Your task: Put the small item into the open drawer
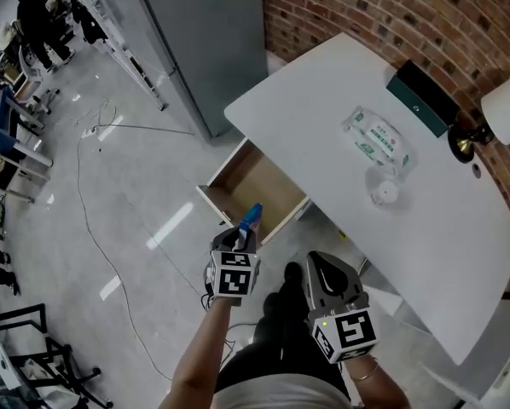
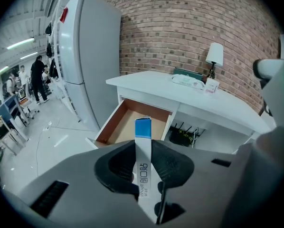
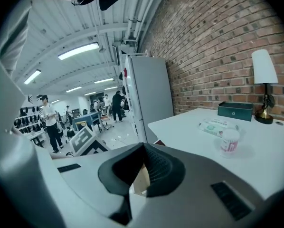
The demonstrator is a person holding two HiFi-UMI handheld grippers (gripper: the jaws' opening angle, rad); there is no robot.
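Observation:
My left gripper (image 1: 245,233) is shut on a slim white box with a blue end (image 1: 252,218). It holds the box just in front of the open wooden drawer (image 1: 257,184) of the white desk (image 1: 323,83). In the left gripper view the box (image 2: 143,163) stands upright between the pads, its blue end pointing at the drawer (image 2: 111,123), which shows nothing inside. My right gripper (image 1: 320,264) hangs lower, to the right of the left one, with its jaws shut and nothing in them (image 3: 142,149).
On the desk lie a wipes pack (image 1: 379,139), a small white cup (image 1: 385,192), a dark green box (image 1: 421,98) and a lamp (image 1: 501,113) by the brick wall. A grey fridge (image 1: 204,41) stands left of the desk. A cable (image 1: 89,190) runs over the floor.

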